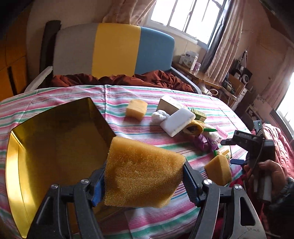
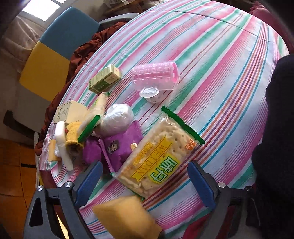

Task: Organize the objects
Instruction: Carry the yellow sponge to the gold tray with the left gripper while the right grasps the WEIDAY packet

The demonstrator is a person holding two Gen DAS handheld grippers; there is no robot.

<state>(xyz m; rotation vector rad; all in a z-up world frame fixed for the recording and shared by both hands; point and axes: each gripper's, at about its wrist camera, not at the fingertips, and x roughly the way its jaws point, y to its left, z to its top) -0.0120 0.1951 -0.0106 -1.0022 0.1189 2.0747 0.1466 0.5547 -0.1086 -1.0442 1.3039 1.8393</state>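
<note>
We see a grey, yellow and blue headboard (image 1: 114, 49) at upper centre, a window (image 1: 185, 16) upper right, and rust-brown bedding (image 1: 117, 79) below the headboard.

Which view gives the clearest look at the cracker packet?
The right wrist view: the cracker packet lies whole and near, label readable, beyond the open right gripper. The left wrist view shows only a small corner beside a sponge.

A home bedroom: a bed (image 1: 165, 211) under a striped sheet, a padded headboard (image 1: 114, 49), a curtained window (image 1: 187, 16), and a cluttered side table (image 1: 205, 77) beside it.
</note>
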